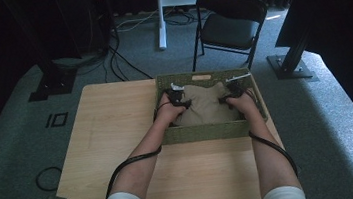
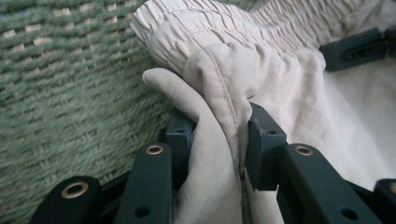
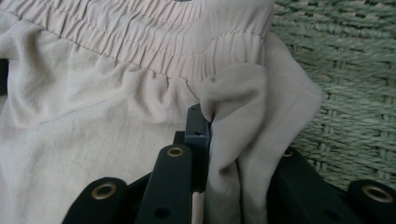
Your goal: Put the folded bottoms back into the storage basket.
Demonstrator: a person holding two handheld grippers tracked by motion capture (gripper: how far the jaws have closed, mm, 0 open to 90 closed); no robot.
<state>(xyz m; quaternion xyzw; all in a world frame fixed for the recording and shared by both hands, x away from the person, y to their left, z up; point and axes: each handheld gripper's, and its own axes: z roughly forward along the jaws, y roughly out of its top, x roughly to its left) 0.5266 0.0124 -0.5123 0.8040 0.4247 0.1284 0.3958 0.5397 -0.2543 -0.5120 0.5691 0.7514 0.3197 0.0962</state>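
A beige garment (image 1: 205,105) with a gathered elastic waistband lies inside a green woven basket (image 1: 203,132) on the wooden table. My left gripper (image 1: 177,98) is at the garment's left side, shut on a fold of the beige cloth (image 2: 219,135) just below the waistband (image 2: 196,28). My right gripper (image 1: 234,93) is at the garment's right side, shut on another fold of the cloth (image 3: 238,135). The other gripper's black jaw tip (image 2: 355,46) shows across the cloth in the left gripper view.
The basket's green woven wall (image 2: 56,93) stands close beside my left gripper, and the wall (image 3: 355,93) is close beside my right one. A black folding chair (image 1: 228,23) stands beyond the table. Bare wooden tabletop (image 1: 112,127) lies left of the basket.
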